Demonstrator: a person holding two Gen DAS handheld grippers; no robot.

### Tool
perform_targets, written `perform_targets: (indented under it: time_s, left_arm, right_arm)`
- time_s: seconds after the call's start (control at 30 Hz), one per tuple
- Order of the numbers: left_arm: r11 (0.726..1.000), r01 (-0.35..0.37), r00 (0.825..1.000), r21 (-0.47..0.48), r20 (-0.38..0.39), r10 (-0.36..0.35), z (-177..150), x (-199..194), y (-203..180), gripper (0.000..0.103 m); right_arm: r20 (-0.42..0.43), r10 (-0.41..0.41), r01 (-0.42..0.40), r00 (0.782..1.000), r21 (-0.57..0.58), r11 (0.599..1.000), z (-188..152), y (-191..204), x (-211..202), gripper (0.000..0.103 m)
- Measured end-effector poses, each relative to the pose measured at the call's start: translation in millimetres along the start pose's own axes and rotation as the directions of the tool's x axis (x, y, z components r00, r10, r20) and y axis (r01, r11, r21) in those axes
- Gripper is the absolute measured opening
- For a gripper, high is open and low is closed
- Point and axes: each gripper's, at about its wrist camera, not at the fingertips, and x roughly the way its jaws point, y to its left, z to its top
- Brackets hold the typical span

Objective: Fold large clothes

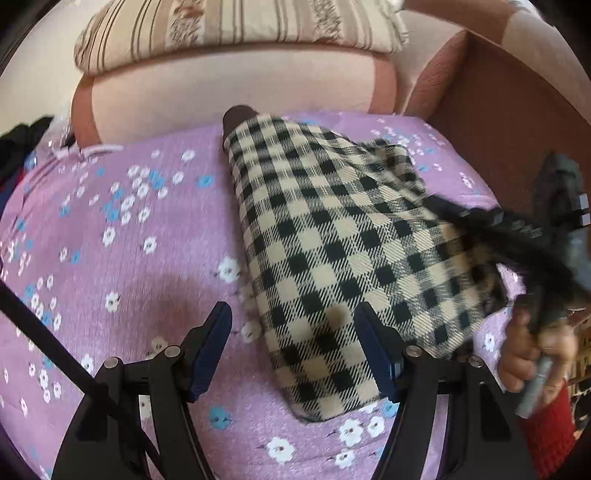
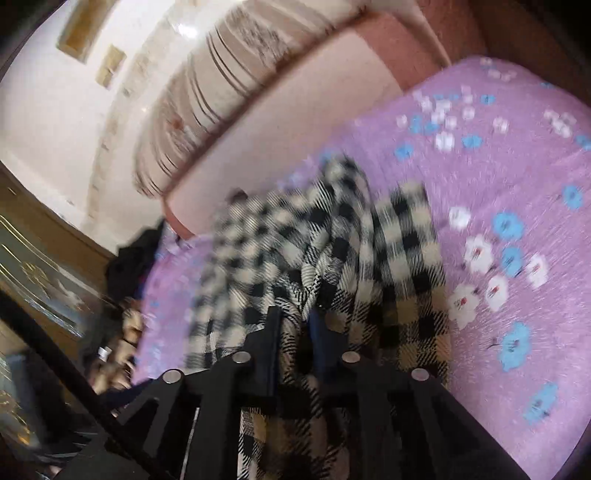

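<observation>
Left wrist view: left gripper (image 1: 293,347) fingers spread wide over checked cloth (image 1: 332,243), gripping nothing. Right gripper (image 2: 295,325) pinches cloth on purple bedspread (image 2: 517,184).

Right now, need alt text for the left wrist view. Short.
An open left claw hovers over the near end of a folded black-and-cream checked garment lying on a purple floral bedspread. At right, a blurred right claw, held in a hand, meets the garment's edge. Behind are a pink headboard and a striped pillow.
</observation>
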Motion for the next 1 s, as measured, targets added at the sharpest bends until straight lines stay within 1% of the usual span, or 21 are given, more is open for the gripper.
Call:
perform_targets:
  time_s: [0.03, 0.13, 0.2, 0.23, 0.3, 0.33, 0.37, 0.43, 0.5, 0.53, 0.57, 0.6, 0.67, 0.73, 0.77, 0.83, 0.87, 0.9, 0.93, 0.97, 1.0]
  left_arm:
    - [1.0, 0.007, 1.0, 0.006, 0.007, -0.007, 0, 0, -3, 0.068]
    - [1.0, 0.023, 1.0, 0.022, -0.003, -0.023, -4, 11, -13, 0.068]
    - [1.0, 0.015, 0.999, 0.023, -0.031, -0.014, -11, 27, -18, 0.068]
    - [1.0, 0.004, 0.999, 0.023, -0.051, -0.003, -14, 36, -18, 0.068]
    - [0.999, -0.034, 0.992, 0.026, -0.121, 0.037, -24, 58, -17, 0.067]
    - [1.0, -0.025, 0.99, 0.016, -0.138, 0.027, -28, 63, -14, 0.067]
    - [1.0, -0.003, 0.99, -0.01, -0.141, 0.001, -30, 62, -9, 0.066]
    - [0.998, 0.041, 0.99, -0.054, -0.131, -0.047, -28, 51, 1, 0.064]
    - [0.994, 0.072, 0.993, -0.079, -0.086, -0.079, -23, 38, 14, 0.064]
    - [0.993, 0.077, 0.995, -0.092, -0.062, -0.083, -19, 33, 21, 0.067]
    - [0.99, 0.082, 0.995, -0.113, -0.044, -0.087, -14, 32, 30, 0.073]
    - [0.987, 0.089, 0.995, -0.137, -0.033, -0.095, -11, 32, 38, 0.076]
    - [0.969, 0.134, 0.99, -0.206, -0.015, -0.14, 1, 42, 56, 0.086]
    - [0.951, 0.192, 0.978, -0.241, -0.03, -0.205, 13, 60, 64, 0.088]
    - [0.944, 0.217, 0.971, -0.247, -0.048, -0.236, 19, 71, 65, 0.088]
    - [0.938, 0.258, 0.957, -0.232, -0.074, -0.281, 26, 89, 60, 0.088]
    - [0.932, 0.29, 0.945, -0.219, -0.087, -0.314, 26, 97, 52, 0.089]
    - [0.925, 0.316, 0.934, -0.213, -0.102, -0.343, 27, 104, 46, 0.089]
    - [0.917, 0.341, 0.92, -0.208, -0.125, -0.371, 26, 111, 40, 0.089]
    - [0.922, 0.338, 0.916, -0.191, -0.157, -0.369, 25, 118, 33, 0.086]
    - [0.94, 0.305, 0.929, -0.155, -0.167, -0.329, 24, 119, 27, 0.079]
  right_arm:
    - [0.033, 0.005, -0.005, 0.999, 0.002, 1.0, 2, 4, -17, 0.015]
    - [0.087, -0.05, 0.05, 0.995, 0.002, 0.999, 0, 7, -46, 0.015]
    - [0.076, -0.121, 0.121, 0.99, 0.012, 0.993, -5, -1, -52, 0.015]
    - [0.037, -0.174, 0.174, 0.984, 0.028, 0.984, -10, -11, -46, 0.016]
    - [-0.047, -0.223, 0.225, 0.974, 0.043, 0.973, -17, -28, -31, 0.027]
    - [-0.09, -0.247, 0.253, 0.965, 0.054, 0.966, -22, -38, -23, 0.03]
    - [-0.084, -0.246, 0.252, 0.966, 0.069, 0.965, -23, -42, -24, 0.037]
    - [-0.04, -0.186, 0.19, 0.982, 0.134, 0.973, -21, -49, -44, 0.043]
    - [0.011, -0.156, 0.152, 0.988, 0.159, 0.976, -16, -53, -60, 0.072]
    - [0.055, -0.159, 0.148, 0.986, 0.161, 0.976, -14, -56, -68, 0.078]
    - [0.072, -0.162, 0.149, 0.984, 0.16, 0.976, -12, -57, -71, 0.081]
    - [0.078, -0.169, 0.155, 0.983, 0.163, 0.974, -10, -63, -68, 0.081]
    - [0.026, -0.135, 0.128, 0.991, 0.171, 0.977, -5, -72, -50, 0.082]
    - [-0.029, -0.111, 0.114, 0.993, 0.167, 0.979, -1, -78, -28, 0.081]
    - [-0.039, -0.116, 0.121, 0.992, 0.163, 0.979, 1, -79, -18, 0.082]
    - [-0.035, -0.093, 0.097, 0.995, 0.149, 0.984, 5, -77, -3, 0.082]
    - [-0.032, -0.083, 0.087, 0.996, 0.143, 0.986, 6, -76, 0, 0.082]
    - [-0.042, -0.054, 0.059, 0.998, 0.124, 0.991, 8, -72, 8, 0.082]
    - [-0.061, -0.049, 0.055, 0.997, 0.102, 0.993, 8, -69, 15, 0.082]
    - [-0.07, -0.068, 0.073, 0.995, 0.075, 0.994, 8, -64, 21, 0.08]
    - [-0.072, -0.095, 0.098, 0.993, 0.041, 0.994, 8, -58, 27, 0.064]
